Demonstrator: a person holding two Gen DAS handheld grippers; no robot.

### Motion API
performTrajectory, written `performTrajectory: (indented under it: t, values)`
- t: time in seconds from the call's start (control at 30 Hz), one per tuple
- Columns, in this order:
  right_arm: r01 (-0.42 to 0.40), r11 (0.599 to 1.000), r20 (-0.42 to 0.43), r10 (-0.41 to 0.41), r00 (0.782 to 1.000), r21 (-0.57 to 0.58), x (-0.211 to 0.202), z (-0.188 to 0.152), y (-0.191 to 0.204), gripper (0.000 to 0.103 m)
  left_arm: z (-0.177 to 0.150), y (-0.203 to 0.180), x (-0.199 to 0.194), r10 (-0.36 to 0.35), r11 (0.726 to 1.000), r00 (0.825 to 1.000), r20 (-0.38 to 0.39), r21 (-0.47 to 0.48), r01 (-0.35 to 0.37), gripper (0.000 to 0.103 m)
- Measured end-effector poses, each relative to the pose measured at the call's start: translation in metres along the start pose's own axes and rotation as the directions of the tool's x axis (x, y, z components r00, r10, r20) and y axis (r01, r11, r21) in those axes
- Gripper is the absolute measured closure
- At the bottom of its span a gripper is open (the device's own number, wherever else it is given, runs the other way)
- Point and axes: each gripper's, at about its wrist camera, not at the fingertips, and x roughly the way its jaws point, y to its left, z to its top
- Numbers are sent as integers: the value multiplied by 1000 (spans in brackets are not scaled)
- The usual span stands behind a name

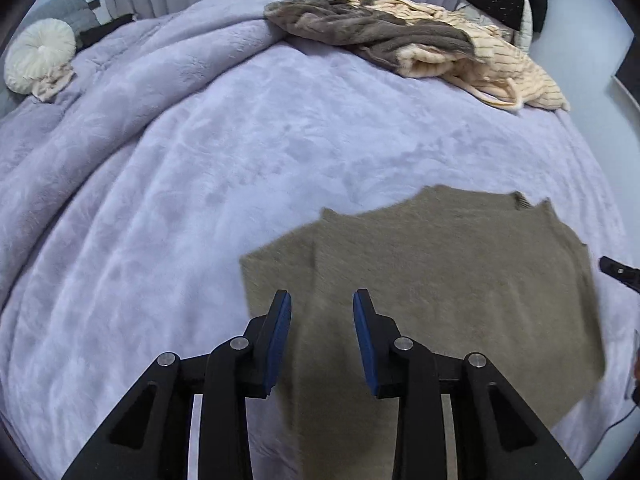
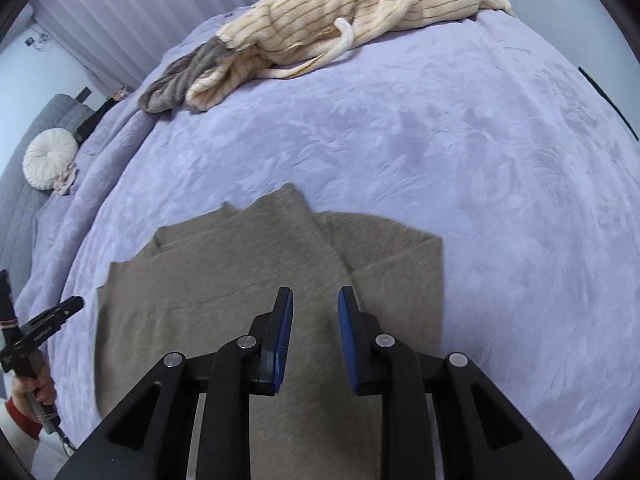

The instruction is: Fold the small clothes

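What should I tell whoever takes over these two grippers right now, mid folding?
Left gripper: jaws open, empty, above the near left part of the tan sweater.
Right gripper: jaws open, empty, above the sweater's near right part.
Sweater lies flat on the lavender blanket, a sleeve folded in across it.
Cream striped garment and grey garment lie heaped at the far edge, unfolded.
Left: finish folding the sweater, then fold the heap.
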Motion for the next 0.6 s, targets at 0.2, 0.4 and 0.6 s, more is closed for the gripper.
performTrajectory:
  t: [0.2,0.4,0.6]
  values:
    - [42,999,-137,-38,990,24,35,-60,-9,84,-55,-14,44,-58,998,991,-123,-36,54,69]
    - [52,990,-92,-40,995,134,15,-71,-40,97,-81,-1,23,-29,999,989,-144,-25,26,69]
    - [97,982,-96,-82,992,163,-5,-83,-36,91,-108,25,7,44,992,979,-201,-106,-66,69]
